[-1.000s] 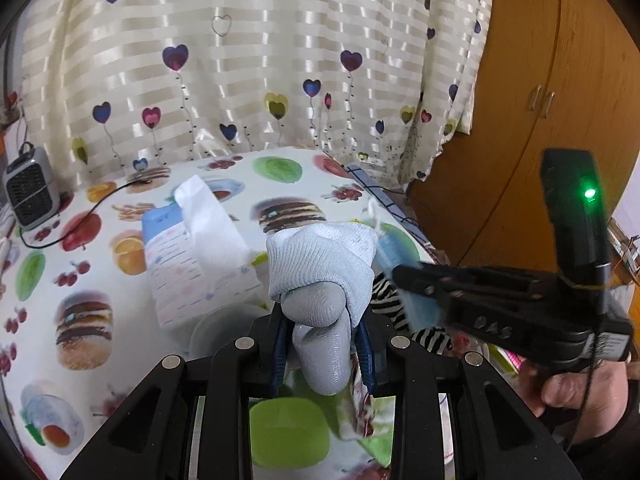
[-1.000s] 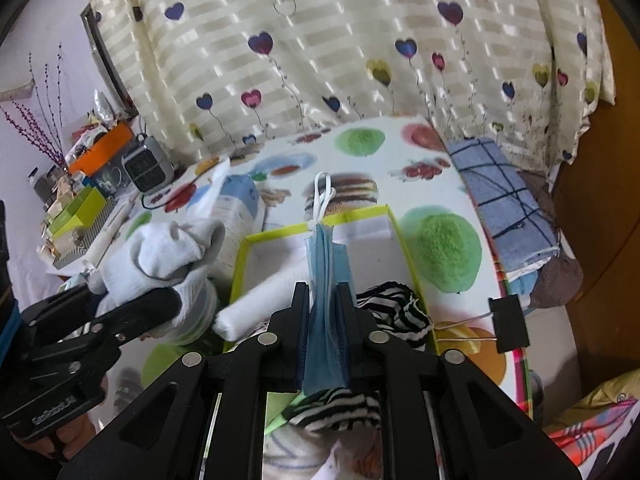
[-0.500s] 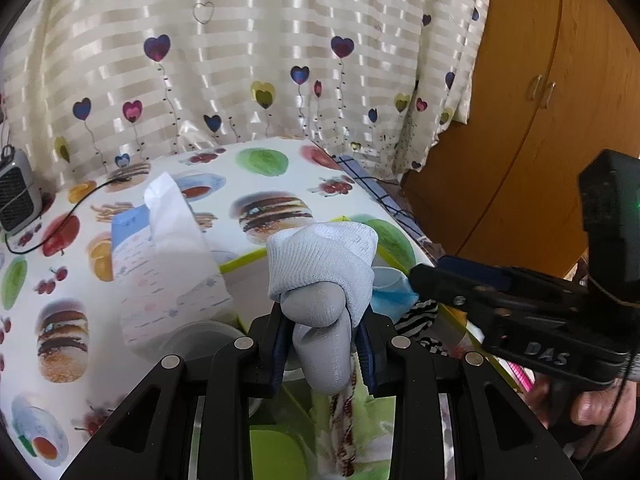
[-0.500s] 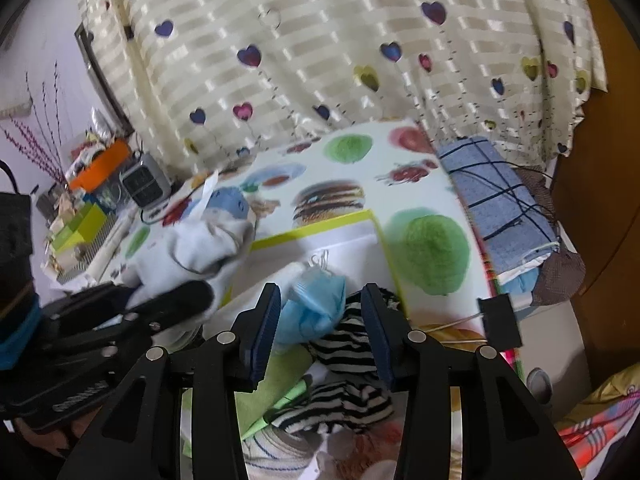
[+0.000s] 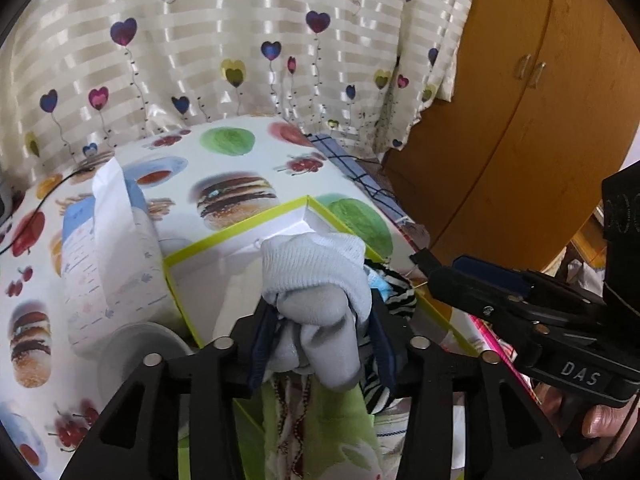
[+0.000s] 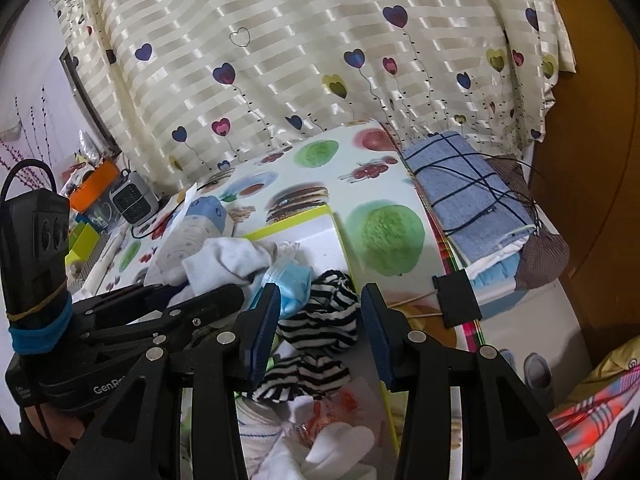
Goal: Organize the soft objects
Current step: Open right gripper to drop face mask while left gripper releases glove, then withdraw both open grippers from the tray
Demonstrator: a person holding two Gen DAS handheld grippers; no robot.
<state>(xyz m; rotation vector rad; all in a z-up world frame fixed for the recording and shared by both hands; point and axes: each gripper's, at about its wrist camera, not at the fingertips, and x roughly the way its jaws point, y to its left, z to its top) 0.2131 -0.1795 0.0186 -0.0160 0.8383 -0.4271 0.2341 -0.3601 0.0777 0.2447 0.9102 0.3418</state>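
Note:
A rolled grey and white sock bundle (image 5: 316, 280) sits between the fingers of my left gripper (image 5: 320, 320), over the white box with a yellow-green rim (image 5: 240, 236). The left jaws are opening and the blue pads (image 5: 262, 332) stand a little off the sock. My right gripper (image 6: 320, 320) is open with nothing held, hovering over the same box (image 6: 288, 220). Below it lie a blue face mask (image 6: 292, 280) and a black-and-white striped sock (image 6: 320, 316). The sock bundle (image 6: 224, 256) also shows in the right wrist view, left of the mask.
A tissue pack (image 5: 104, 248) and a grey round lid (image 5: 136, 344) lie left of the box. A small heater (image 6: 134, 200) stands at the table's back left. A folded blue checked cloth (image 6: 460, 184) and a black binder clip (image 6: 456, 300) are at the right edge, near the wooden cupboard (image 5: 520, 120).
The right gripper opened and the blue mask dropped into the box. The left gripper carried the sock bundle over the box, and its jaws have spread wider around it.

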